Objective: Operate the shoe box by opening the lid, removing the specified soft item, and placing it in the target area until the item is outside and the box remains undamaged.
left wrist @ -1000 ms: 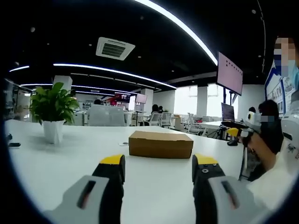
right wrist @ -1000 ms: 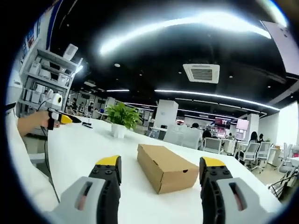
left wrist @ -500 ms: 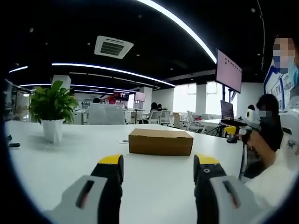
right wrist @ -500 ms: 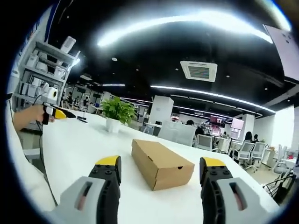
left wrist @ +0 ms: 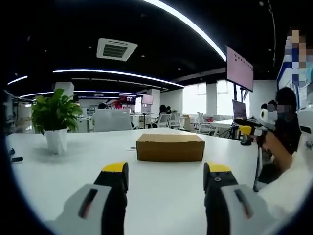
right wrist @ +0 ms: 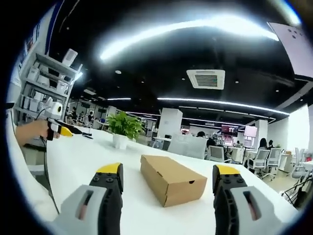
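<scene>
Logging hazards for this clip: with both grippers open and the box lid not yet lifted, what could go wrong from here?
1. The shoe box sits loose on the smooth white table; prying its closed lid with one gripper may slide it.
2. It is thin cardboard; the left gripper or right gripper could crease or tear the lid.
3. The potted plant could be knocked in a wide sweep.

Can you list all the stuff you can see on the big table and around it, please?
Shoe box: one, brown cardboard, lid shut, on the table ahead of both grippers.
Potted plant: one, green leaves in a white pot, on the table to the left in the left gripper view.
Table: one, white, under the box.
Screen: one, pinkish, hanging high on the right.
Office chairs: several, pale, behind the table.
Shelves: one rack, grey, holding white things.
Left gripper: yellow tips, open.
Right gripper: yellow tips, open.
</scene>
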Available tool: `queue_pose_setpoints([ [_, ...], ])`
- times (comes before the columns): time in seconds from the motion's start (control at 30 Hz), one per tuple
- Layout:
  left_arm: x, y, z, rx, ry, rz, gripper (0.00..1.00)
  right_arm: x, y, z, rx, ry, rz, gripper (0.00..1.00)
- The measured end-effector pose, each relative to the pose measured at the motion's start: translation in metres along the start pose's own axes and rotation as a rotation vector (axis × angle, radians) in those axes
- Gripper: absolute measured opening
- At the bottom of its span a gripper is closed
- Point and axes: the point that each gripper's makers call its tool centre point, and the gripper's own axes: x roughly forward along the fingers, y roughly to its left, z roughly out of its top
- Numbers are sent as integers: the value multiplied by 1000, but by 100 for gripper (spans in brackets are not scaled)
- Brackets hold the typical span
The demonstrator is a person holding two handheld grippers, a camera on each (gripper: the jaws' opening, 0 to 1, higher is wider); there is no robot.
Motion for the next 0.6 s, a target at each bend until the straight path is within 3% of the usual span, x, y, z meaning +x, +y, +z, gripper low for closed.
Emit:
queue_pose_setpoints([
  [0.1, 3, -5, 4, -32, -26, -18, 64, -1, 1, 0, -19, 2, 6, 75],
  [0.17, 6, -10, 1, -17, -13, -33, 64, -1, -1, 0, -50, 9, -9, 72],
  [0.23, 6, -11, 0, 25, 2, -29, 65, -3, -6, 9, -143, -41, -37, 61],
  [0.3, 5, -8, 0, 65, 9, -29, 65, -4, -9, 12, -146, -62, -66, 54],
  [0.37, 5, -6, 1, 82, 7, -35, 66, -2, -9, 0, -62, -2, -60, 57],
  [0.5, 10, 3, 6, 46, -16, -56, 67, 6, -6, -4, -54, -7, -36, 61],
  [0.6, 17, 9, 8, 28, -12, -58, 68, 12, -5, -1, -2, 22, -36, 69],
])
